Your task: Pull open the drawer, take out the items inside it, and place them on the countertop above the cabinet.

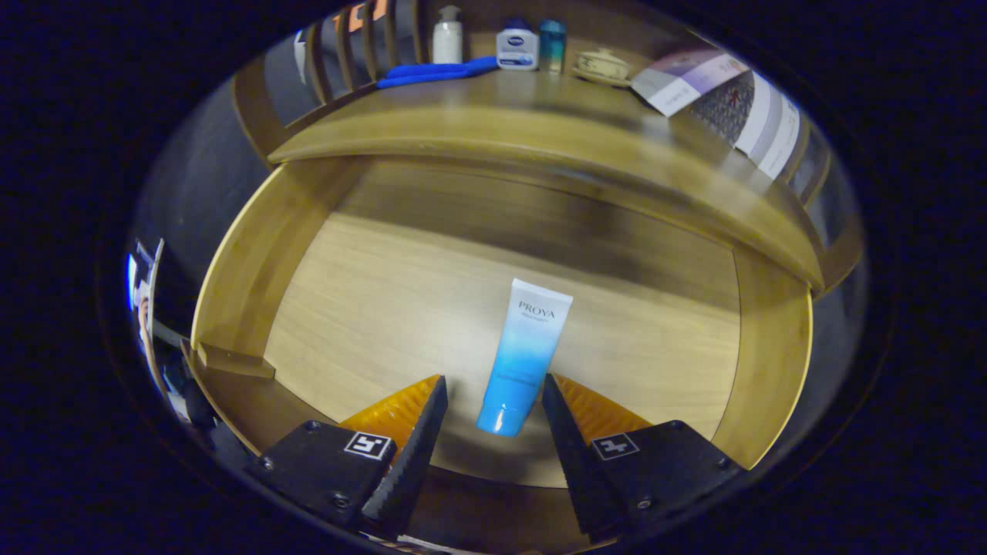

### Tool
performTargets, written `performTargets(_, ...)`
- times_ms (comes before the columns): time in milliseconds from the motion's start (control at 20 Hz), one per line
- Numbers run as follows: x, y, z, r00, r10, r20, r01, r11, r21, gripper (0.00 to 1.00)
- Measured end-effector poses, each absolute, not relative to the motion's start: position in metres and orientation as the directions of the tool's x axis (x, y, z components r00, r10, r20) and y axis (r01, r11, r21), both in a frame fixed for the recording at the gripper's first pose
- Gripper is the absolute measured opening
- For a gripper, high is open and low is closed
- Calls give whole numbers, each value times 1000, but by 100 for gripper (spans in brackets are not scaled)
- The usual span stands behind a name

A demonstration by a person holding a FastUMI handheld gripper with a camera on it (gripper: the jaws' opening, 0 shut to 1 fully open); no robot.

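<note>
The wooden drawer [239, 262] stands pulled open below the countertop [540, 131]. A white-to-blue tube [524, 354] lies on the drawer floor, cap end toward me. My gripper [493, 389] is open just above the drawer, and the tube's cap end lies between the fingertips, nearer the right finger [559, 408], with a gap on each side. On the countertop stand a white pump bottle [447, 35], a white and blue jar [517, 48], a teal bottle [552, 45] and a blue flat item [436, 72].
A small lidded ceramic dish [603, 65] and a folded leaflet [725, 96] rest on the right of the countertop. The drawer's side walls rise on the left and right [771, 347]. A slatted wooden rail [347, 46] runs behind the countertop at the left.
</note>
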State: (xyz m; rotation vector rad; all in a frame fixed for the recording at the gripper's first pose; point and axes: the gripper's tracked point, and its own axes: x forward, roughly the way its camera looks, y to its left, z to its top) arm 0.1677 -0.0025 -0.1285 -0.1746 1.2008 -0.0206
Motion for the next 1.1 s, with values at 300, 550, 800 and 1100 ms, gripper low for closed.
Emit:
performTargets(300, 177, -10, -143, 311, -143, -940, -2, 988, -151, 66)
performTargets(550, 182, -12, -144, 328, -136, -935, 31, 991, -133, 51)
performTargets(800, 180, -6, -122, 375, -110, -921, 10, 993, -114, 45)
performTargets(1100, 177, 5, -63, 463, -78, -883, -29, 994, -103, 45)
